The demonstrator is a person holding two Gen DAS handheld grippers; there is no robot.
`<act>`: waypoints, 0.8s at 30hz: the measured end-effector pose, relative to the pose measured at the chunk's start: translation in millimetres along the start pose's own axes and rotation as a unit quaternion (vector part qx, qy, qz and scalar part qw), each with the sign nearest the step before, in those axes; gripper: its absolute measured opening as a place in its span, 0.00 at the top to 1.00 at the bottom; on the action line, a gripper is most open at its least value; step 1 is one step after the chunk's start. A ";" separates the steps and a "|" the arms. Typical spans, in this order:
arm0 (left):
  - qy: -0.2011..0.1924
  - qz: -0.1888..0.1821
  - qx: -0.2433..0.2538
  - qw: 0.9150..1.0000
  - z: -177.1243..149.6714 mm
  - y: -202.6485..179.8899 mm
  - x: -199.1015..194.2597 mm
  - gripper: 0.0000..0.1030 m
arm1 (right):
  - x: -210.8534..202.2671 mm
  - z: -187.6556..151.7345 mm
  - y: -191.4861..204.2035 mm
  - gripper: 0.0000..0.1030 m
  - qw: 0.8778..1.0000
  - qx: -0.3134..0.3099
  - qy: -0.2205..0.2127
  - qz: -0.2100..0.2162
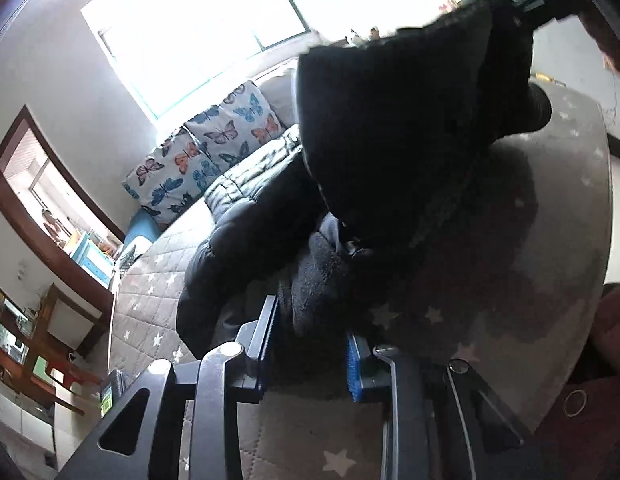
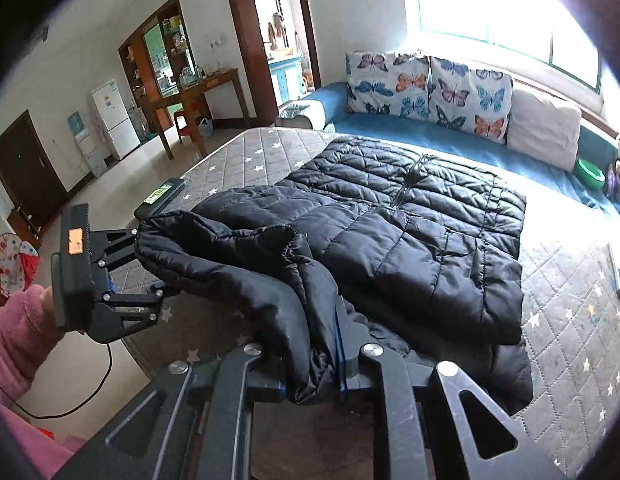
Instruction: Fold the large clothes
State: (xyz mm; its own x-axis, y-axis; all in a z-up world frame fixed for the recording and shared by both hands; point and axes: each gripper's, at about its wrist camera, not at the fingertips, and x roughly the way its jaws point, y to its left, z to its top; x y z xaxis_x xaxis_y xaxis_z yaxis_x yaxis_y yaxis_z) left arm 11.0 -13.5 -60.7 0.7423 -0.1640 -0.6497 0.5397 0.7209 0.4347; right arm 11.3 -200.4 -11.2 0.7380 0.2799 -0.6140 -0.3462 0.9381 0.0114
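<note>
Jacket [image 2: 410, 232], black and quilted, lies spread over the star-patterned mattress [image 2: 570, 320] ahead of the right gripper [image 2: 330, 364], its body reaching away toward the blue sofa [image 2: 450, 148] with the butterfly cushions [image 2: 426, 84] beneath the bright window [image 2: 510, 4]. Its near edge is bunched up and drawn into the right gripper, whose jaws are pressed together on a fold of the quilted fabric, the blue pad edge showing against the cloth. To that gripper's left, past the mattress corner, the left gripper [image 2: 159, 300] reaches in at the jacket's rumpled end, held by a hand [image 2: 45, 300] in a pink fleecy sleeve [image 2: 13, 344]. From the left wrist view, the left gripper [image 1: 310, 344] has dark fleecy lining of the jacket [image 1: 269, 232] lying between its fingers, and a large black fold hangs close ahead and above, raised off the mattress [image 1: 490, 312]; the fabric is so dark there that whether the pads truly pinch it I cannot tell, though it seems to rest against them. Ahead and to the left of the left gripper, a phone [image 2: 161, 196] lies near the mattress edge.
</note>
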 end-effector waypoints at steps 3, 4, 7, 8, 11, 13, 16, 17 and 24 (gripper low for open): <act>-0.012 -0.011 -0.009 1.000 -4.0 -4.2 -20.6 0.72 | -14.7 -6.2 3.1 0.83 1.000 -0.005 -0.016 0.003; -0.019 -0.015 -0.008 1.000 -7.1 -8.2 -32.2 0.72 | -21.9 -10.6 5.3 0.83 1.000 -0.007 -0.019 0.003; -0.030 -0.026 -0.014 0.999 -19.1 -15.1 -62.6 0.72 | -38.8 -23.1 10.3 0.83 1.000 -0.018 -0.020 0.008; -0.037 -0.033 -0.019 0.999 -26.0 -19.2 -79.3 0.72 | -45.2 -28.7 13.3 0.83 1.000 -0.021 -0.019 0.012; -0.050 -0.049 -0.032 0.997 -42.0 -27.3 -120.2 0.72 | -67.2 -47.8 27.1 0.83 0.999 -0.039 -0.016 0.027; -0.058 -0.055 -0.047 0.996 -52.0 -31.5 -144.4 0.72 | -83.1 -60.5 39.2 0.83 0.998 -0.057 -0.015 0.036; -0.056 -0.057 -0.068 0.994 -59.3 -30.4 -158.2 0.72 | -90.5 -65.4 49.0 0.83 0.997 -0.072 -0.012 0.036; -0.054 -0.053 -0.070 0.995 -57.0 -29.1 -158.4 0.72 | -89.6 -63.6 50.0 0.83 0.997 -0.074 -0.010 0.037; -0.077 -0.043 -0.097 0.991 -19.3 15.9 -142.9 0.72 | -77.1 -23.9 31.6 0.83 0.997 -0.065 -0.025 0.030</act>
State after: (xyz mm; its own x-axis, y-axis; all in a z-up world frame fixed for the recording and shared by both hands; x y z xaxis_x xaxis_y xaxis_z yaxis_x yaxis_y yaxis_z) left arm -94.2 34.4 27.0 0.7565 -0.3201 -0.5704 0.5282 0.8133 0.2441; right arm -70.4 -197.2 17.7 0.7403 0.3466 -0.5760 -0.4599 0.8861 -0.0578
